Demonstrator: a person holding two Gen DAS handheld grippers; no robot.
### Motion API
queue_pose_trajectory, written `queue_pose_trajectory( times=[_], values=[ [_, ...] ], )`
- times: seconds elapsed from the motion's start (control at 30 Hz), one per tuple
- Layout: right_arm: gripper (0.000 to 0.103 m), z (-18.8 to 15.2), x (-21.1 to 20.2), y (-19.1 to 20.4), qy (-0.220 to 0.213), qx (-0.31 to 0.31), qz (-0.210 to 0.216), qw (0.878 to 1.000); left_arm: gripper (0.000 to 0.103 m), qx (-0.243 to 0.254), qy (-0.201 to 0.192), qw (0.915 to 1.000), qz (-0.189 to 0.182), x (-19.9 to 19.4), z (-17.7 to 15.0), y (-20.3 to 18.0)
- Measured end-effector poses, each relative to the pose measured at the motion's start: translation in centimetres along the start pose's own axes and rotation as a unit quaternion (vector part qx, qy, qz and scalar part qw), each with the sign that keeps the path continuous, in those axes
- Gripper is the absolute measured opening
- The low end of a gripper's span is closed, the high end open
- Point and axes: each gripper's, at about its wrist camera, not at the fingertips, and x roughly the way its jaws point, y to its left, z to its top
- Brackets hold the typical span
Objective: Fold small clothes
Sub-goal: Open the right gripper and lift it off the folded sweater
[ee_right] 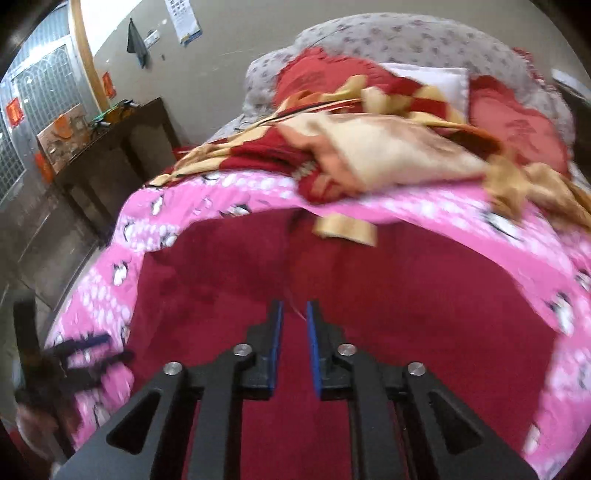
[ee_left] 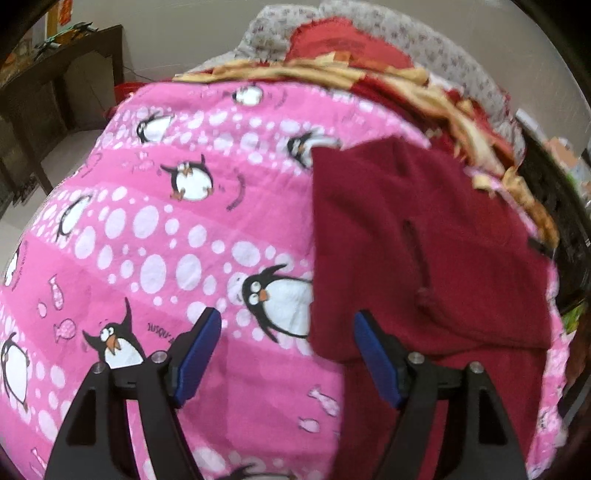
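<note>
Left gripper [ee_left: 286, 356] spread wide, empty, hovering near dark red fleece garment [ee_left: 424, 240] on pink penguin-print blanket [ee_left: 147, 221], poised for fold; right gripper [ee_right: 294, 350] narrowly parted, gripping nothing.

Only legible text: "JUSQU'A…", small dark caps on the pink penguin sheet [ee_left: 229, 229], left wrist view, approx 7 o'clock, just beside a penguin, cut off by the left claw's [ee_left: 288, 354] finger. Other printed words on the sheet too blurred. Right view: wall poster [ee_right: 183, 19] at 11 o'clock and red signs [ee_right: 14, 110] at 9–10 o'clock, unreadable.
</note>
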Motion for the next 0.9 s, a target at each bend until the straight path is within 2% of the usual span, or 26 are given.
queue_pose_trajectory(
  times=[0.17, 0.33, 0.37, 0.43, 0.53, 0.6, 0.73, 0.8, 0.87, 0.9],
  values=[
    [0.038, -4.4, -3.0, -5.2, 0.002, 0.047, -0.060, 0.997, 0.078, 0.029, -0.025, 0.9990, -0.024, -1.8, 0.5, -2.4],
    [0.038, -7.6, -2.8, -9.9, 0.020, 0.100, -0.089, 0.991, 0.078, 0.057, -0.017, 0.9974, -0.042, -0.1, 0.9, -6.1],
    [0.038, -8.2, -2.4, -10.8, 0.026, 0.108, -0.094, 0.989, 0.078, 0.059, -0.008, 0.9976, -0.036, 0.7, 0.9, -6.5],
    [0.038, -8.5, -2.2, -11.4, 0.022, 0.122, -0.080, 0.989, 0.078, 0.060, 0.021, 0.9979, -0.003, 2.8, 0.8, -7.1],
    [0.038, -8.1, -2.8, -11.2, 0.029, 0.119, -0.086, 0.989, 0.078, 0.082, 0.024, 0.9960, 0.028, 3.3, 0.6, -8.0],
    [0.038, -8.0, -4.2, -10.8, 0.019, 0.111, -0.096, 0.989, 0.078, 0.087, 0.028, 0.9954, 0.027, 3.0, 0.6, -8.2],
    [0.042, -9.5, -6.4, -10.9, 0.009, 0.124, -0.077, 0.989, 0.078, 0.083, 0.030, 0.9959, 0.022, 2.2, 0.2, -7.7],
    [0.044, -10.1, -5.6, -10.9, 0.025, 0.125, -0.071, 0.989, 0.078, 0.080, 0.029, 0.9961, 0.023, 1.8, -0.2, -7.5],
    [0.044, -11.0, -4.2, -10.9, 0.047, 0.114, -0.095, 0.988, 0.078, 0.078, 0.031, 0.9961, 0.025, 1.3, -0.9, -7.4],
    [0.044, -11.3, -4.1, -10.9, 0.041, 0.111, -0.101, 0.988, 0.078, 0.078, 0.033, 0.9960, 0.028, 0.9, -1.3, -7.3]
  ],
)
